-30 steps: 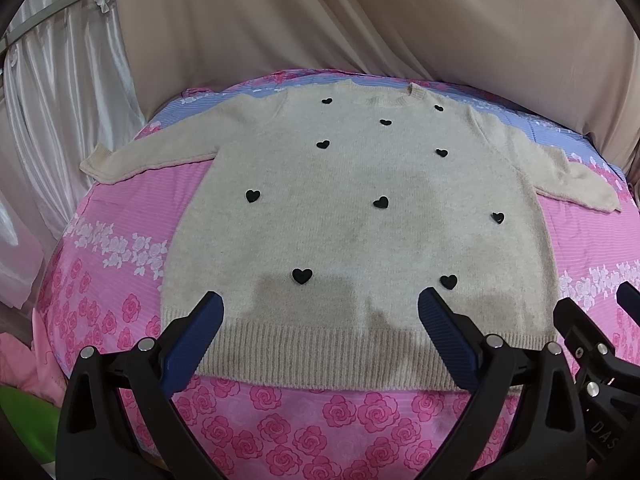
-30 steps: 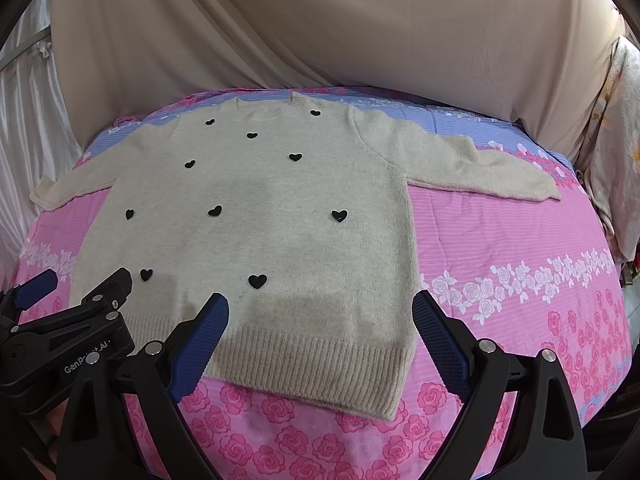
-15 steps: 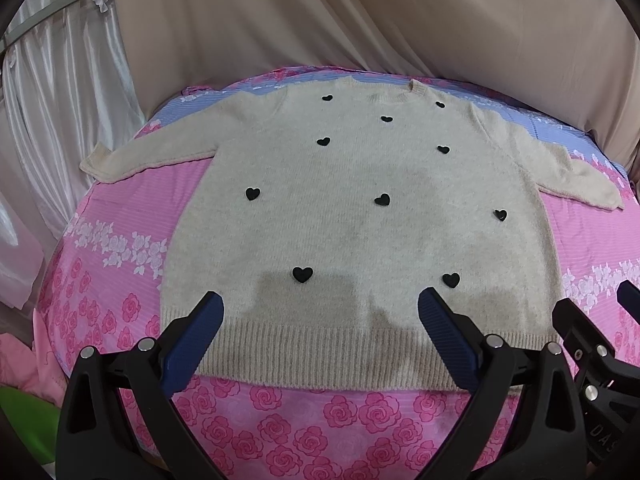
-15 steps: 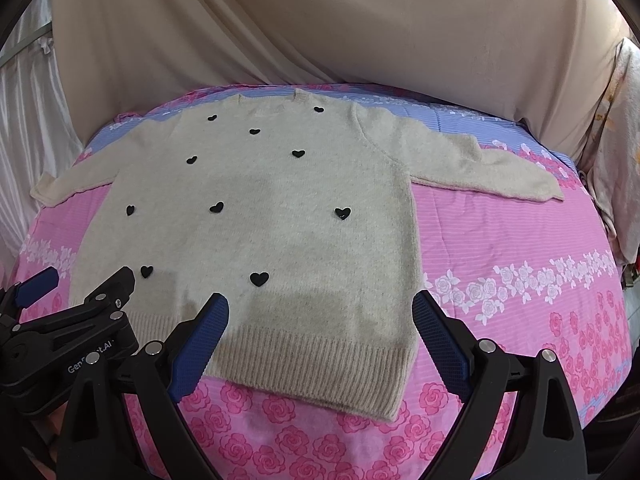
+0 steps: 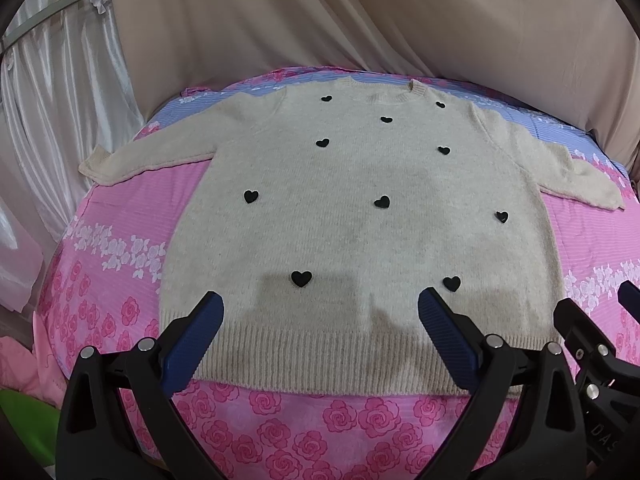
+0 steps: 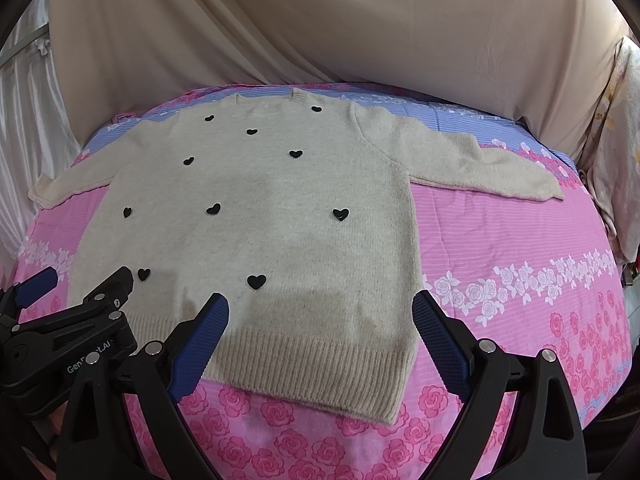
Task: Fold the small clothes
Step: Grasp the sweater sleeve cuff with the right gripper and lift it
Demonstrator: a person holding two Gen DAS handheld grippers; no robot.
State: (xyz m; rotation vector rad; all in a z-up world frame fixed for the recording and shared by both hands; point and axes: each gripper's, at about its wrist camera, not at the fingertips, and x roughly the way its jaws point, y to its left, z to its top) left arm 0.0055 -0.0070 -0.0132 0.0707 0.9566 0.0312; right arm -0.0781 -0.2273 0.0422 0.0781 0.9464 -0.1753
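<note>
Left gripper [image 5: 320, 312]: fingers spread wide, holding nothing, over the hem.
Sweater [image 5: 360, 216]: beige with black hearts, flat and unfolded, sleeves out; ahead of both finger pairs, hem nearest them.
Right gripper [image 6: 320, 312]: fingers parted, holding nothing, over the hem's right corner.
Bedsheet [image 6: 520, 248]: pink floral, under the sweater.
Curtain [image 6: 320, 20]: tan, beyond the collar.

Left tool [image 5: 318, 312] covers part of the sweater [image 5: 360, 216] hem; green object [image 5: 24, 420] cut off.
</note>
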